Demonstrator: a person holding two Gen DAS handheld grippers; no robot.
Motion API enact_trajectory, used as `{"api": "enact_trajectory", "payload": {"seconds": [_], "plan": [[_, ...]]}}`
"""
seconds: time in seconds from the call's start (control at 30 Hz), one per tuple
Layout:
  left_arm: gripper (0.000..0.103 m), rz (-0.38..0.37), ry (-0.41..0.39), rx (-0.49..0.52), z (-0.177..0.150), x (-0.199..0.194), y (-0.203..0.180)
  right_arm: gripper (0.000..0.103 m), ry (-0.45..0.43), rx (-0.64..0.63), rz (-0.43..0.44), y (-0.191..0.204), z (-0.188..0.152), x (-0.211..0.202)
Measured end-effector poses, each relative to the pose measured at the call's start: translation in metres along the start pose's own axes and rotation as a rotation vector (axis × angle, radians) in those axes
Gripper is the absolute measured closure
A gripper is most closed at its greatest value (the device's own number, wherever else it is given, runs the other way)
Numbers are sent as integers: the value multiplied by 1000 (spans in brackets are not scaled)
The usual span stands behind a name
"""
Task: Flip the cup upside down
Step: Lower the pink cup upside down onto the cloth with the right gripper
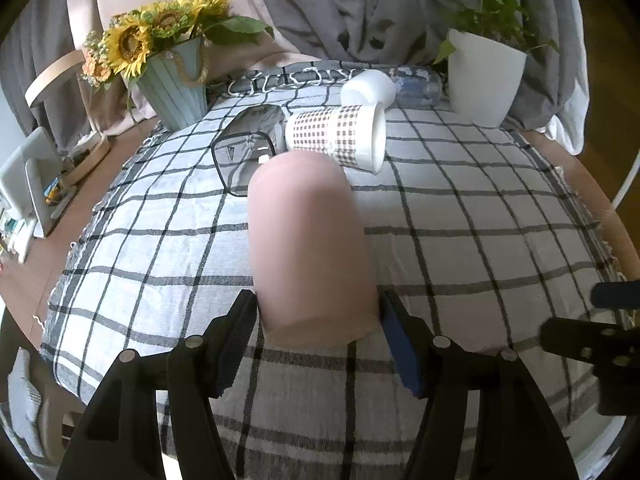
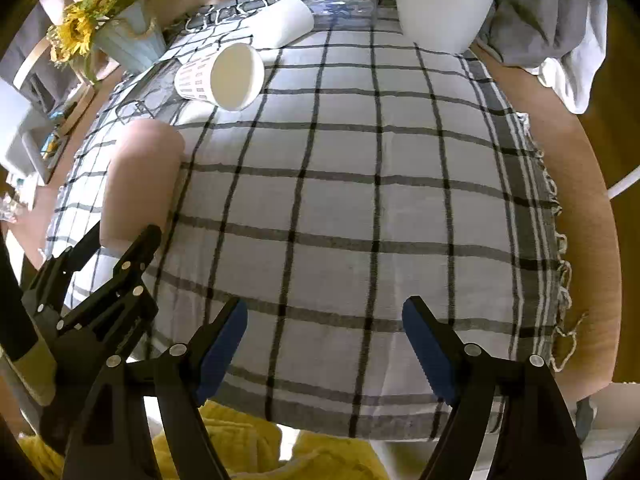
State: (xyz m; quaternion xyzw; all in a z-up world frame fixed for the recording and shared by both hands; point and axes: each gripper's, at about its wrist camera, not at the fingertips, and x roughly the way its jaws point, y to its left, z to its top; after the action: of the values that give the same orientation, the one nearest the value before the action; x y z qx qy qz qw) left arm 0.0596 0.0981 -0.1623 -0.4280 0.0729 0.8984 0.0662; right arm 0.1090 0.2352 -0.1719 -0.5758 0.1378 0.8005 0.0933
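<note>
The left gripper [image 1: 320, 320] is clamping the pink cup [image 1: 308, 248] near its rim, one finger on each side. The cup is lying roughly level along the gripper's axis, closed base pointing toward the checked cup [image 1: 340, 136], which is lying on its side farther off. I cannot tell whether the pink cup is resting on the cloth [image 1: 480, 240] or hanging just above it. The right gripper [image 2: 324, 344] is hovering with its fingers spread and nothing between them, to the right of the pink cup [image 2: 140, 184]. The flip seems to be midway. Next, the left wrist likely needs rolling until the rim is facing down, then lowering onto the cloth and releasing.
</note>
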Motion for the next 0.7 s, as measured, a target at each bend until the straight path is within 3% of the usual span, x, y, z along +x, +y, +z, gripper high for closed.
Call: {"api": "enact_trajectory", "payload": {"seconds": [0.37,0.7], "plan": [[47,-42,-65,-36,27,-42,16,23,-33,7,82,12,9,-13],[52,-77,-47,-119,65,-23,45,22,-123,51,137,21,33,-28]]}}
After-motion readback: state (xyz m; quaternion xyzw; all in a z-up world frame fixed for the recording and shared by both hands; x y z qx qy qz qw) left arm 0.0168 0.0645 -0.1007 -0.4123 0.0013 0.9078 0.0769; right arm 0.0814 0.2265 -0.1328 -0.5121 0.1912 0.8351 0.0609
